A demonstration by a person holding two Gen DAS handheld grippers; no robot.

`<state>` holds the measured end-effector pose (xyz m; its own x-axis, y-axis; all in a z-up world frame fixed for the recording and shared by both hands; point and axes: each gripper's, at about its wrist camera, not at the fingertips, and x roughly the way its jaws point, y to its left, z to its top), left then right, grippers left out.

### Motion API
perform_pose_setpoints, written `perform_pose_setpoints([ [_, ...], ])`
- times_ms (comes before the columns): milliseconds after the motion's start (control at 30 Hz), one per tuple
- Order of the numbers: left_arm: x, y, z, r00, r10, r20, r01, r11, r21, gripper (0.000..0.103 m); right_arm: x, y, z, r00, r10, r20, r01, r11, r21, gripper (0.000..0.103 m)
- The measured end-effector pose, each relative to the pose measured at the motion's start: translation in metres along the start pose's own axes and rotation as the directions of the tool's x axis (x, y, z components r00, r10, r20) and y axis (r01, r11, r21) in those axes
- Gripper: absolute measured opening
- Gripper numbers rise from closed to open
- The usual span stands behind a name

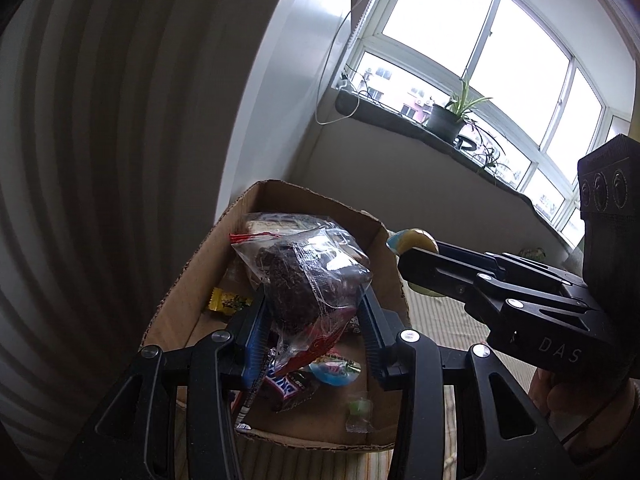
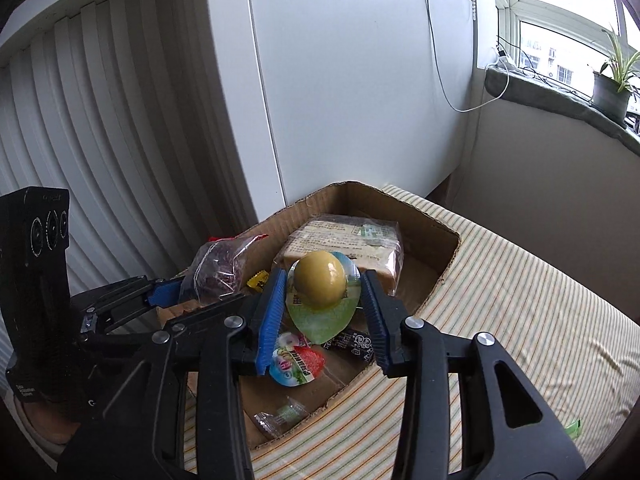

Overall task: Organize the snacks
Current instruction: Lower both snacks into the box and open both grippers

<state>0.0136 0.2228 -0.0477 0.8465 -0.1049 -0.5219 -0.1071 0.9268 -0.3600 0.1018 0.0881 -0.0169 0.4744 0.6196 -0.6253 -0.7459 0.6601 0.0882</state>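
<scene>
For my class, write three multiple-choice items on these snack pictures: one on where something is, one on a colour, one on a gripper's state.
1. Where is the wrapped bread block?
A. Inside the cardboard box
B. On the windowsill
C. On the striped cloth

2. What colour is the dome of the jelly cup in the right gripper?
A. Red
B. Yellow
C. Blue

3. What is the left gripper doing?
A. Hanging open and empty
B. Shut on a clear bag of dark snack
C. Shut on a candy bar

Answers: 1 A, the block lies against the box's far wall. 2 B, the dome shows yellow. 3 B, both fingers press the bag's sides.
</scene>
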Motion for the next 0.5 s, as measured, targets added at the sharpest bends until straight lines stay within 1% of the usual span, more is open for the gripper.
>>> perform_pose_setpoints([
  [33,0.001,0.002,-0.001,1.000,0.011,-0.007,-0.011,1.000,0.003,0.049,0.000,-0.002,-0.001,1.000,-0.004,0.005,0.004,1.000,0.007,0.050],
  [100,0.002,0.004,-0.002,0.999,0.047,-0.011,-0.047,0.999,0.003,0.065,-0.003,-0.006,-0.004,1.000,-0.007,0.013,0.007,1.000,0.021,0.056],
  [167,0.000,0.006,-0.003,0.998,0.066,-0.005,-0.066,0.998,-0.001,0.074,-0.008,-0.010,-0.008,1.000,-0.022,0.019,0.022,0.999,0.031,0.057],
  [300,-0.011,0.015,-0.002,0.998,0.066,0.013,-0.065,0.997,-0.040,0.075,-0.018,-0.013,-0.014,0.999,-0.043,0.023,0.043,0.998,0.038,0.057],
  [367,-0.018,0.019,0.000,0.997,0.066,0.033,-0.064,0.996,-0.064,0.075,-0.024,-0.010,-0.016,0.997,-0.068,0.038,0.066,0.997,0.034,0.059],
  [433,-0.025,0.023,0.002,0.996,0.076,0.048,-0.073,0.995,-0.075,0.075,-0.030,-0.008,-0.018,0.995,-0.082,0.061,0.079,0.996,0.039,0.073],
  [500,-0.033,0.026,0.003,0.995,0.086,0.058,-0.081,0.993,-0.084,0.075,-0.034,-0.005,-0.018,0.993,-0.086,0.080,0.082,0.995,0.053,0.075],
])
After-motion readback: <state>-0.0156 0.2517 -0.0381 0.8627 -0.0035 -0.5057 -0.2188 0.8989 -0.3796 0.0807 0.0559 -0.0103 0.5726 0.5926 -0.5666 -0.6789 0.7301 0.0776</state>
